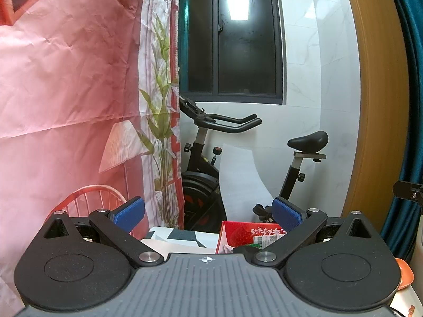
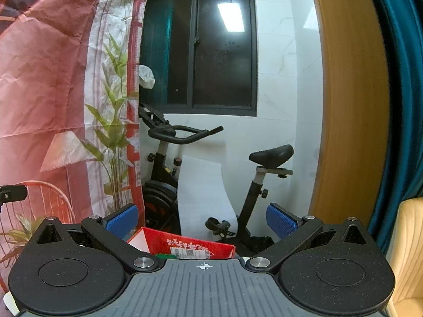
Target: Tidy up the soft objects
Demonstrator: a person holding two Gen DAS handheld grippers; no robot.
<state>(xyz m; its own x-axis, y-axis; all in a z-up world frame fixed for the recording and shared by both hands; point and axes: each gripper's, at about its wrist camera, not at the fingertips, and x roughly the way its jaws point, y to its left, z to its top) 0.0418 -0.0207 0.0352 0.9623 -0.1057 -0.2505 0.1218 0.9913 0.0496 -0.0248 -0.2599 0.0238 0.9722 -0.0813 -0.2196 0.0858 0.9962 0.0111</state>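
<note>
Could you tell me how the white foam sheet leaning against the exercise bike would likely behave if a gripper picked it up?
The foam sheet already curves as it leans on the exercise bike, so it would probably flop. It looks thin, so likely very light, and it may crease under a pinch.

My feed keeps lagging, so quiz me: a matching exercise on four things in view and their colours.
Things:
1. box
2. bike saddle
3. curtain
4. gripper pads

Colours:
a. teal
b. blue
c. red
d. black

Pairs: 1-c, 2-d, 3-a, 4-b. The left gripper and right gripper are both open, holding nothing.
</note>
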